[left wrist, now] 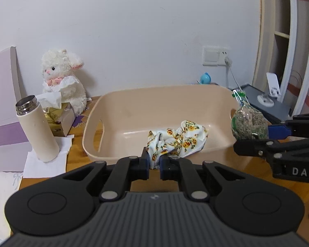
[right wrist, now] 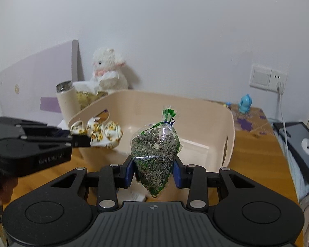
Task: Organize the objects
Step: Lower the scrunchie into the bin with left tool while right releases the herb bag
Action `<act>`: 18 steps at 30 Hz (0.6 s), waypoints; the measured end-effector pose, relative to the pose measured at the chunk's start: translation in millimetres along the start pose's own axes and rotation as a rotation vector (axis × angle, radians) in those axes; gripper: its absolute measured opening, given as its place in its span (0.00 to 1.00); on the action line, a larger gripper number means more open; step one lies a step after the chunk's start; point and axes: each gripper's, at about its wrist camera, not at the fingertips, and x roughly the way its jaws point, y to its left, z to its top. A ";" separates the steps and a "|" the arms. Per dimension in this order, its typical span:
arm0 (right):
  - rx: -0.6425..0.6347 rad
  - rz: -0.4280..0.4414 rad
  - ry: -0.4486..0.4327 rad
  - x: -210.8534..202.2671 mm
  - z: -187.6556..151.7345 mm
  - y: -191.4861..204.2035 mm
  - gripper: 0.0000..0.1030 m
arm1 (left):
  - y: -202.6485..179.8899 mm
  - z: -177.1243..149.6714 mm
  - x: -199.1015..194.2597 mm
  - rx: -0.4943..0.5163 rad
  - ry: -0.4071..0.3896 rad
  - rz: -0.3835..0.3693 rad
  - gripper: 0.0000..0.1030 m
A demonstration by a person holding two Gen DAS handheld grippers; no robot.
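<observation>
Holding two items at the bin

Pointing both grippers slightly downward toward the beige bin (left wrist: 133, 103). Clamping left gripper (left wrist: 154, 162) fully down on floral cloth (left wrist: 179, 142), dangling over the bin's near rim. Pinching right gripper (right wrist: 154, 170) partway closed around clear bag of seeds (right wrist: 154, 154), hanging just in front of the bin's near wall, above the wooden table (right wrist: 257, 154).

plush lamb (left wrist: 64, 78), tissue box (left wrist: 58, 119), wall socket (left wrist: 216, 56)
</observation>
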 end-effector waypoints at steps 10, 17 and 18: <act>0.018 -0.044 0.005 32.0 20.6 -10.6 0.34 | 2.1 27.4 25.6 -0.011 0.006 0.012 0.10; 0.048 -0.083 0.049 55.5 18.7 -25.2 0.34 | 3.8 26.7 61.5 -0.029 0.094 0.046 0.10; 0.048 -0.090 0.056 58.7 18.1 -27.0 0.34 | 3.9 25.5 66.1 -0.031 0.109 0.046 0.11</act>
